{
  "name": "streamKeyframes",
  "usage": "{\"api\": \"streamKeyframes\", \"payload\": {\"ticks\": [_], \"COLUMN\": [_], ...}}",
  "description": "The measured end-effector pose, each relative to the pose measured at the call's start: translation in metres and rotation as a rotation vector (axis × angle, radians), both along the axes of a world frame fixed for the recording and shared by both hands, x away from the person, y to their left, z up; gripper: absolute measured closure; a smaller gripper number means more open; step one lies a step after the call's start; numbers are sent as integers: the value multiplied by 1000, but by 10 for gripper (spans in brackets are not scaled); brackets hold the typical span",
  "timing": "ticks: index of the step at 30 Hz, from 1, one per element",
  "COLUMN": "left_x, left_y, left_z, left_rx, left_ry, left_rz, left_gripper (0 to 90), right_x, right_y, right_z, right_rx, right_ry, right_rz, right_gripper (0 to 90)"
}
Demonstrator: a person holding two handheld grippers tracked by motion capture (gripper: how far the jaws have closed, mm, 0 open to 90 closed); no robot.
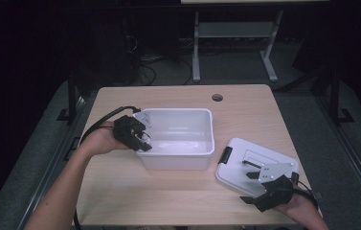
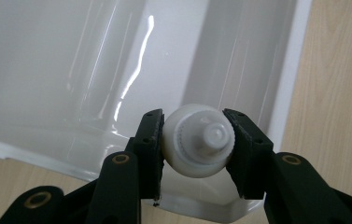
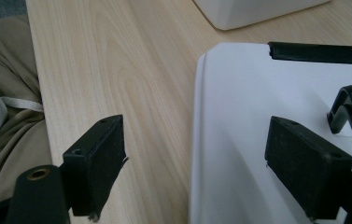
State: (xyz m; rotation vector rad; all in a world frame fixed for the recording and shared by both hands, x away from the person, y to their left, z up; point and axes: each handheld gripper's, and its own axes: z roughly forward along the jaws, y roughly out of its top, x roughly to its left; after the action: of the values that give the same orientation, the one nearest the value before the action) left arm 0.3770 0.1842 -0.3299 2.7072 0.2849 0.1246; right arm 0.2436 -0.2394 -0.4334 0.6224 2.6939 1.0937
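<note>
Nearest the person, the right claw (image 1: 253,170) hung released above the white lid (image 1: 245,163) lying flat on the wooden surface (image 1: 168,201), one jaw over the lid, the other over bare wood; the lid's far side was cut off in the right gripper view. Farther off, the left claw (image 2: 197,140) clenched a white ribbed cap (image 2: 198,141) over the white bin's (image 1: 202,160) corner. What lay beneath the cap stayed hidden.

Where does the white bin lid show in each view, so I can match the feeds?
High view: the lid lies lower right on the table, beside the white bin.
Left gripper view: not in it.
Right gripper view: right half.
Shared landmark: its black latch.
</note>
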Motion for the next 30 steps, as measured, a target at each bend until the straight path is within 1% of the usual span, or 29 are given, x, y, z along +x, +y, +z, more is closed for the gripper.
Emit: {"api": "streamKeyframes", "payload": {"ticks": [5, 9, 10, 14, 19, 21, 24, 26, 28, 30], "left_x": [2, 4, 4, 6, 7, 7, 8, 8, 8, 7], "left_y": [0, -2, -2, -3, -1, -1, -1, -1, -1, -1], "left_z": [-1, -4, -5, -9, -15, -15, -17, -19, -19, -20], "left_rx": [-10, -4, -1, -10, 0, -2, 5, 9, 5, 10], "left_ry": [-7, -9, -5, 0, 6, 3, 0, -8, -9, -12], "left_rz": [1, -5, -6, -1, 9, 9, 11, 11, 13, 12], "left_gripper": [596, 596, 596, 596, 595, 595, 595, 595, 595, 595], "right_x": [1, 1, 1, 0, 1, 1, 1, 1, 1, 1], "right_y": [0, 1, 1, 0, 0, 0, 1, 1, 2, 2], "right_z": [-1, -1, -1, -1, -2, -2, -2, -2, -2, -2], "right_rx": [0, 0, -1, 3, 2, 1, 0, 1, 1, -1], "right_ry": [2, 4, 6, 6, 6, 6, 8, 8, 9, 9], "right_rz": [0, -1, -1, -3, -1, 1, 0, 1, 2, 2], "right_gripper": [194, 194, 194, 194, 194, 194, 194, 194, 195, 194]}}
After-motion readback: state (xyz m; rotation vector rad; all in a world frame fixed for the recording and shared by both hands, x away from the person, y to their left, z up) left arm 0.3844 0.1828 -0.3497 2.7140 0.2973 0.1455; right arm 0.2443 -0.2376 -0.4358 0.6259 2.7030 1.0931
